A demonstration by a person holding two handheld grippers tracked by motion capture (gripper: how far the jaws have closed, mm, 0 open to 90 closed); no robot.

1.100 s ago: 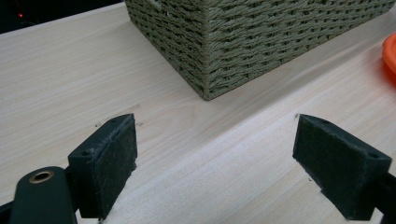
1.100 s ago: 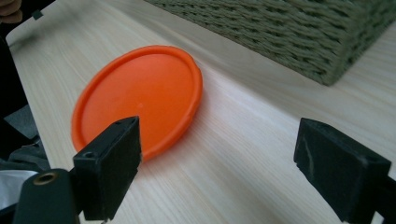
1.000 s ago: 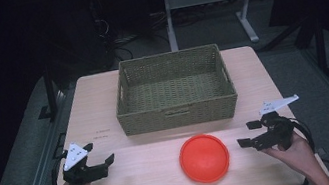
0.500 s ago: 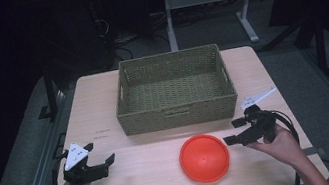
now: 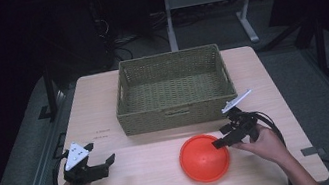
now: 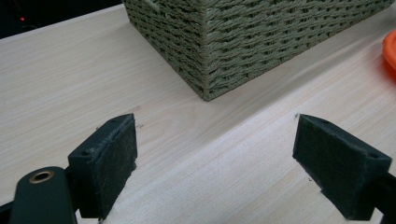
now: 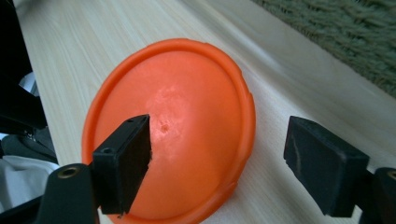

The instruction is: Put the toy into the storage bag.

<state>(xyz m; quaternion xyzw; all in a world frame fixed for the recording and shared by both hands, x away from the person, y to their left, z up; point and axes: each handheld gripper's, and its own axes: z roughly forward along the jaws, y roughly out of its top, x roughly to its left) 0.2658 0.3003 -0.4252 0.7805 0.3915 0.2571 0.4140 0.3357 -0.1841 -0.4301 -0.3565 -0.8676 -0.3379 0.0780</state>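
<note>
Orange plate [image 5: 204, 158], round and turned upside down, domed base upward, lying flat on the table [image 5: 104, 107] near the front edge, right of centre, just in front of the woven basket [image 5: 172, 88] and apart from it. Right gripper [image 5: 222, 136] poised at the plate's right rim, jaws spread and just now closing a little, pads pressing on nothing. In the right gripper view, one finger [image 7: 123, 163] seen over the domed surface [image 7: 187, 121], the other finger [image 7: 322, 161] beyond the rim over bare wood, so the rim passing between the two but not yet pinched. Left gripper [image 5: 94, 166] at rest near the front left corner, jaws spread wide and empty, the basket's corner [image 6: 205, 56] ahead of its pads [image 6: 109, 158]. Step in hand, by judgement: seizing the rim for a lift toward the basket. Best done by lowering the outer pad until almost touching the wood, sliding it under or against the lip, bringing the inner pad down on the slope just inside the rim, then closing squarely across the edge. Risks: a smooth, sloped surface letting the inner pad slip outward; a shallow bite tipping the plate on lifting; a push sideways skating it across the wood instead of gripping it. Deeper bite and slow closing advisable, with the lift kept level.
</note>
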